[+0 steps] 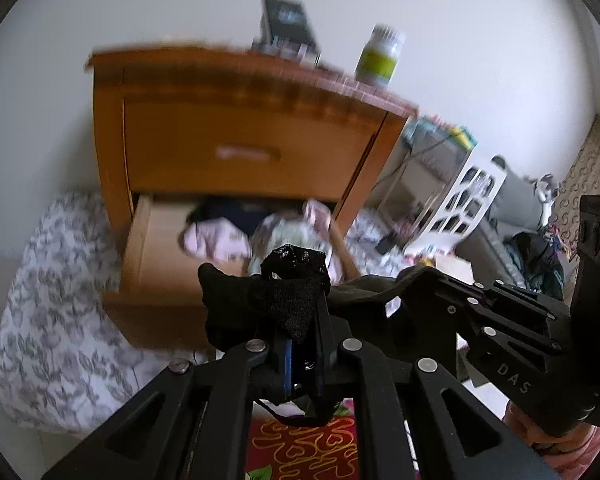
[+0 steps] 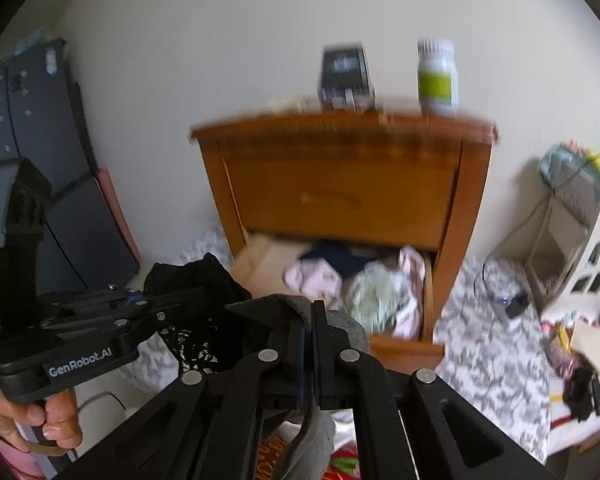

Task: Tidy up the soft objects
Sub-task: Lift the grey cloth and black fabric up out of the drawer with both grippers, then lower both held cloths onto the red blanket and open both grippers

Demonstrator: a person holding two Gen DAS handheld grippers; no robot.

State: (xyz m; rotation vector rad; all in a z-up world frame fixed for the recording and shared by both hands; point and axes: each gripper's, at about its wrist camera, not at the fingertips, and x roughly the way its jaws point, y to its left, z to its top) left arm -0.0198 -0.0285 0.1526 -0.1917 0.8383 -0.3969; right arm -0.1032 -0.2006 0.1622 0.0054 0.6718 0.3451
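My left gripper (image 1: 302, 312) is shut on a black lacy garment (image 1: 288, 292) and holds it in front of the open lower drawer (image 1: 156, 248) of a wooden nightstand (image 1: 236, 128). My right gripper (image 2: 312, 320) is shut on a grey and black fabric piece (image 2: 348, 328), also in front of the drawer (image 2: 256, 268). The drawer holds pink clothes (image 1: 216, 242), a dark garment (image 2: 336, 260) and a pale green bundle (image 2: 376, 292). The left gripper with its black garment (image 2: 196, 280) shows at the left of the right wrist view.
A white jar with a green label (image 2: 438, 80) and a black device (image 2: 346, 76) stand on the nightstand top. A leaf-patterned bed sheet (image 1: 52, 312) lies beside it. A white shelf unit (image 1: 468, 200) and clutter stand to the right. A red rug (image 1: 308, 448) lies below.
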